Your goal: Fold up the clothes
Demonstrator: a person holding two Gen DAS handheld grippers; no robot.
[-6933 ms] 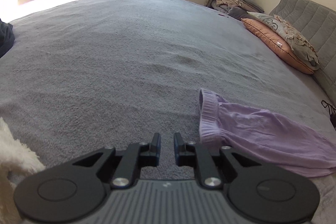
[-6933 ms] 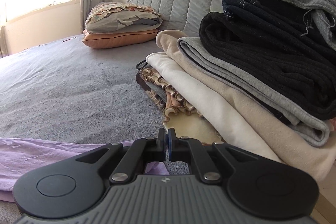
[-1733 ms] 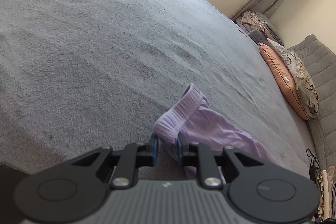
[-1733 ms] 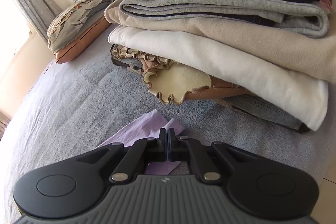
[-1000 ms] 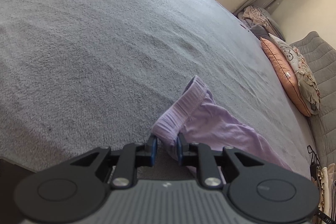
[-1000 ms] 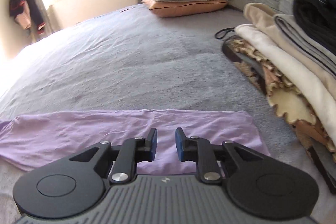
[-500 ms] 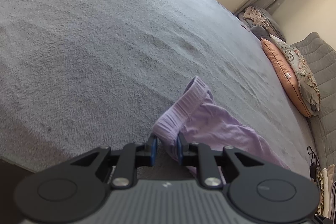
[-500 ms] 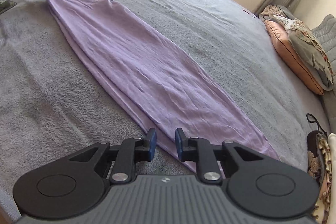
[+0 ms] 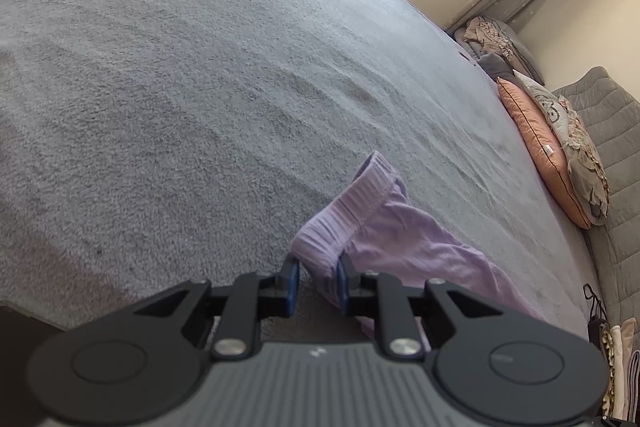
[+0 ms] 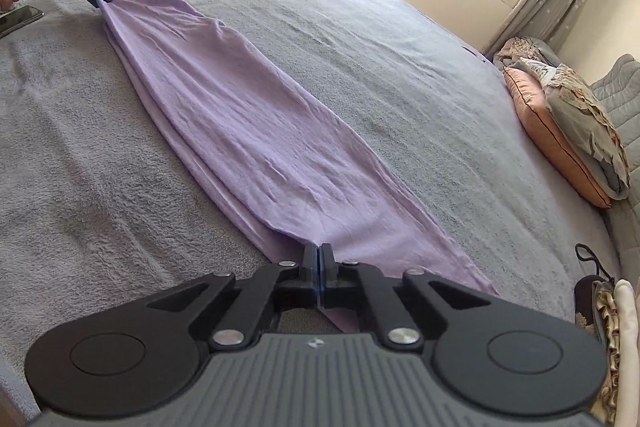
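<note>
My right claw (image 10: 319, 267) pinches the limp purple pants' (image 10: 248, 131) hem, left claw (image 9: 313, 277) grips their waistband (image 9: 348, 205); thin cloth sags unless held at both ends.

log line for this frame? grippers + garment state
left gripper: shut on purple pants waistband | right gripper: shut on hem end | pants: flat on grey bed

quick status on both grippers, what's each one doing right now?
Left gripper: fingers partly closed around the waistband end of the lilac pants, holding it.
Right gripper: fingers shut on the other end of the lilac pants.
</note>
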